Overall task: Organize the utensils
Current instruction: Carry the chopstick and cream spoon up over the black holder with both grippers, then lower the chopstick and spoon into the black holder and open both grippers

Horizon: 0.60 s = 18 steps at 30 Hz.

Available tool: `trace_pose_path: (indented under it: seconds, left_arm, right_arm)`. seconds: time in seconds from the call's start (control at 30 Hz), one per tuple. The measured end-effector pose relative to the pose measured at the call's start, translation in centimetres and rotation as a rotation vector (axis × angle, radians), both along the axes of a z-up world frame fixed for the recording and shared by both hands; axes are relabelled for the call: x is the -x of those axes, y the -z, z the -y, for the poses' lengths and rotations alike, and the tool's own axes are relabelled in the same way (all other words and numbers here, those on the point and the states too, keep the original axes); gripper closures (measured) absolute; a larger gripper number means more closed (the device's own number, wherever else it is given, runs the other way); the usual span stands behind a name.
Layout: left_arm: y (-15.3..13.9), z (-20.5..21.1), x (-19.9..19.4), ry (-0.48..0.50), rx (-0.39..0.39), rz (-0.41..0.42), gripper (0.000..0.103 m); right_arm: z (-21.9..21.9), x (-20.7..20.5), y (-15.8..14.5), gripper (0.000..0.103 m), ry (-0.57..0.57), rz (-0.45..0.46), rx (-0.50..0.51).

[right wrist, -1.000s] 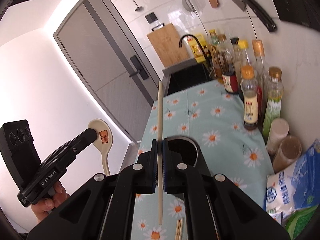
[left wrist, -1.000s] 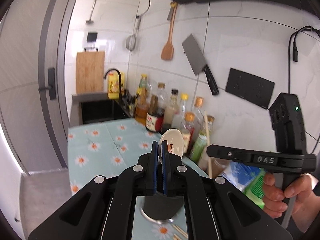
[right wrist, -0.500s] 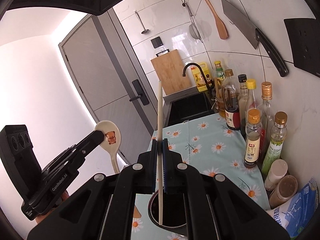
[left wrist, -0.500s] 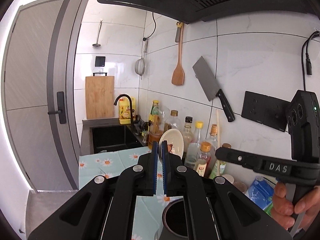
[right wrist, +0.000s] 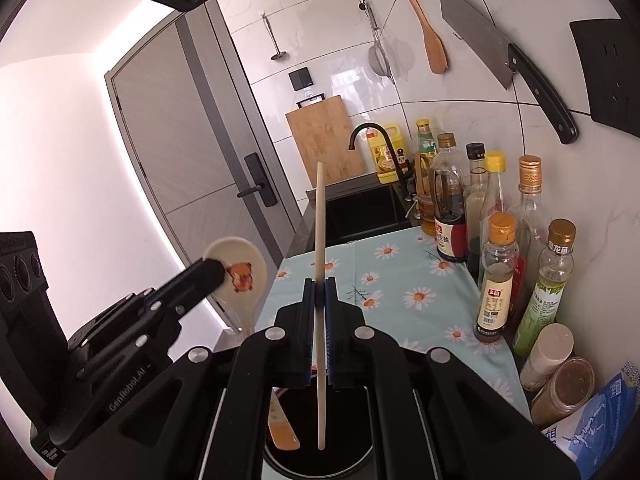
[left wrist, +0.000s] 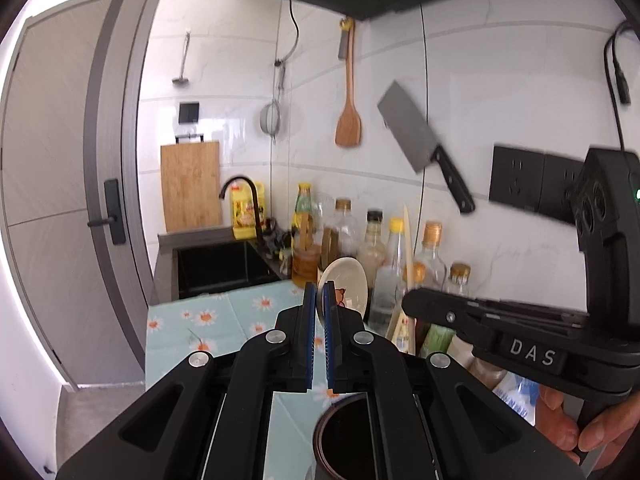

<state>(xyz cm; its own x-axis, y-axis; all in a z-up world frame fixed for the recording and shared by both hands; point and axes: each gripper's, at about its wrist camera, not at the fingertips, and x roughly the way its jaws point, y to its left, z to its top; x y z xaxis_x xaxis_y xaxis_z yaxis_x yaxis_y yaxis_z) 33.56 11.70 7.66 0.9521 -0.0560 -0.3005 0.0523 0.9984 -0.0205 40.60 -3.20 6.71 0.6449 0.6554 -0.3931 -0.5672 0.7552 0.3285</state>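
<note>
Nearly there: left gripper (right wrist: 212,274) has its fingers clamped on the spoon (right wrist: 240,268), right gripper (right wrist: 319,292) pinches the chopstick (right wrist: 320,216); both hang over the holder (right wrist: 340,468) on the tabletop (right wrist: 400,280), not yet dropped in.

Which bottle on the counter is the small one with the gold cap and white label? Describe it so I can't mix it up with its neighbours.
Start at the tiled wall on the right, where a row of bottles lines the daisy-print cloth. Near the front end stand two gold-capped bottles side by side. Yours is the small bottle on the left, clear with a white label, shorter than the green-labelled bottle beside it.
</note>
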Motion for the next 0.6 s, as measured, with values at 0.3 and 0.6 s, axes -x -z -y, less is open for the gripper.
trace_pose_path:
  seconds: [0.3,0.6]
  left_arm:
    - [3.0,-0.2,-0.5,-0.012,0.039,-0.091,0.097]
    - [3.8,-1.6,0.5,-0.004,0.144,-0.137,0.092]
  right_arm:
    - [-0.3,-0.1,3.1,0.097,0.005,-0.048,0.039]
    - [0.6,0.1,3.7,0.079,0.007,-0.137,0.006]
